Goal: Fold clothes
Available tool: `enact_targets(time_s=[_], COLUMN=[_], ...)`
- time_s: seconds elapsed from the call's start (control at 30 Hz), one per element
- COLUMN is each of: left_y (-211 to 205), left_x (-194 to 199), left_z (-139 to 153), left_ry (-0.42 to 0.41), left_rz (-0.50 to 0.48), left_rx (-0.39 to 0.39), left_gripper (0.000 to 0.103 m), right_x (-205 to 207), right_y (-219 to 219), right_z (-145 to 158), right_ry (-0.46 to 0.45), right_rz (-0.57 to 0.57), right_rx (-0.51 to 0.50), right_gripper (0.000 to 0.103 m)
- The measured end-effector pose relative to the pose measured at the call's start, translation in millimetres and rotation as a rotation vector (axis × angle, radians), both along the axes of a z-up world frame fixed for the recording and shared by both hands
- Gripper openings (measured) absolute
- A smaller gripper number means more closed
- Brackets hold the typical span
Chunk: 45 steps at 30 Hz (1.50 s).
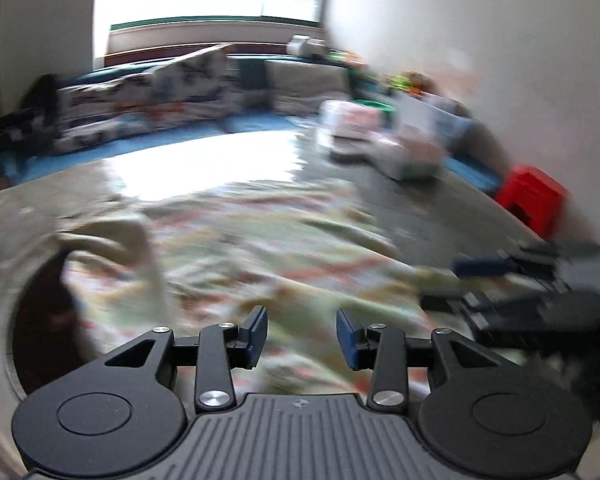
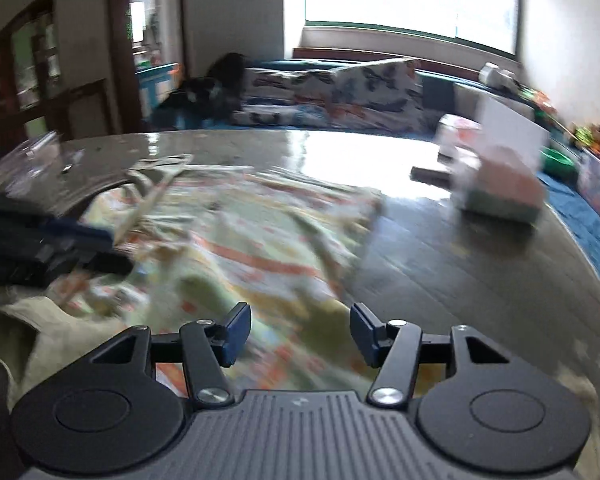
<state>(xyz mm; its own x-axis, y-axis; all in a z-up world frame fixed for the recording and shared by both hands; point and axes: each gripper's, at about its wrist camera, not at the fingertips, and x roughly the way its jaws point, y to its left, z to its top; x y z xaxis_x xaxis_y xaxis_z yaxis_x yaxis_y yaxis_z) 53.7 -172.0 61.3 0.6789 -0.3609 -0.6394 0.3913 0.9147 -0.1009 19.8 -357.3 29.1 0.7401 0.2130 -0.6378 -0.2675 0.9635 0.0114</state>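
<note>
- Nearest me, the left gripper (image 1: 302, 338) has its jaws partly apart with nothing between the blue pads; only the printed cloth shows beneath the gap.
- The right gripper (image 2: 300, 334) stands a little wider, also empty, above the same cloth near its right-hand edge.
- The garment (image 2: 240, 240), pale green with orange and yellow print, lies spread and rumpled on the dark desk (image 2: 460, 260). A plain cream part (image 1: 112, 240) sits bunched at its left side, and thin straps (image 2: 156, 184) trail off the far corner.
- Neither gripper grips anything, and both views are smeared. A grab made in this state could, I judge, catch one layer only, or snag the loose straps and drag the fold askew.
- Farther off, boxes (image 2: 496, 176) stand on the desk just beyond the cloth; a wide sweep could knock them.
</note>
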Motion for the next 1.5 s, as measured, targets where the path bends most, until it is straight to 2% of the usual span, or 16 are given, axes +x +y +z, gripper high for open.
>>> enact_targets(time_s=[0.13, 0.27, 0.33, 0.43, 0.47, 0.6, 0.63, 0.7, 0.73, 0.77, 0.87, 0.97, 1.23, 1.5], left_y=[24, 40, 45, 39, 36, 23, 21, 21, 22, 28, 49, 73, 159, 219], left_x=[38, 77, 94, 116, 124, 150, 154, 160, 163, 164, 159, 143, 74, -16], left_z=[4, 3, 0, -7, -10, -26, -30, -38, -41, -43, -40, -28, 2, 1], left_ry=[0.005, 0.019, 0.036, 0.040, 0.041, 0.057, 0.059, 0.074, 0.085, 0.100, 0.101, 0.068, -0.002, -0.026], left_rz=[0.148, 0.244, 0.265, 0.273, 0.274, 0.288, 0.290, 0.297, 0.301, 0.309, 0.338, 0.370, 0.537, 0.703], left_rx=[0.030, 0.058, 0.054, 0.088, 0.105, 0.189, 0.218, 0.270, 0.285, 0.277, 0.236, 0.188, 0.063, 0.037], left_gripper=[0.043, 0.046, 0.047, 0.053, 0.056, 0.057, 0.055, 0.044, 0.028, 0.018, 0.006, 0.003, 0.002, 0.002], right_x=[17, 24, 24, 23, 23, 22, 21, 21, 21, 21, 21, 22, 21, 22], right_y=[20, 27, 28, 28, 28, 29, 29, 29, 29, 29, 30, 31, 35, 37], right_z=[-7, -19, -23, -24, -24, -25, -25, -25, -25, -25, -25, -26, -27, -26], right_ry=[0.020, 0.061, 0.073, 0.076, 0.076, 0.078, 0.078, 0.079, 0.079, 0.078, 0.077, 0.076, 0.070, 0.076], right_rz=[0.044, 0.059, 0.063, 0.066, 0.067, 0.071, 0.072, 0.074, 0.074, 0.074, 0.074, 0.074, 0.068, 0.062], right_rx=[-0.004, 0.002, 0.006, 0.009, 0.010, 0.013, 0.014, 0.016, 0.017, 0.018, 0.009, 0.005, -0.013, -0.031], right_gripper=[0.057, 0.057, 0.059, 0.062, 0.063, 0.066, 0.066, 0.066, 0.066, 0.066, 0.066, 0.066, 0.067, 0.068])
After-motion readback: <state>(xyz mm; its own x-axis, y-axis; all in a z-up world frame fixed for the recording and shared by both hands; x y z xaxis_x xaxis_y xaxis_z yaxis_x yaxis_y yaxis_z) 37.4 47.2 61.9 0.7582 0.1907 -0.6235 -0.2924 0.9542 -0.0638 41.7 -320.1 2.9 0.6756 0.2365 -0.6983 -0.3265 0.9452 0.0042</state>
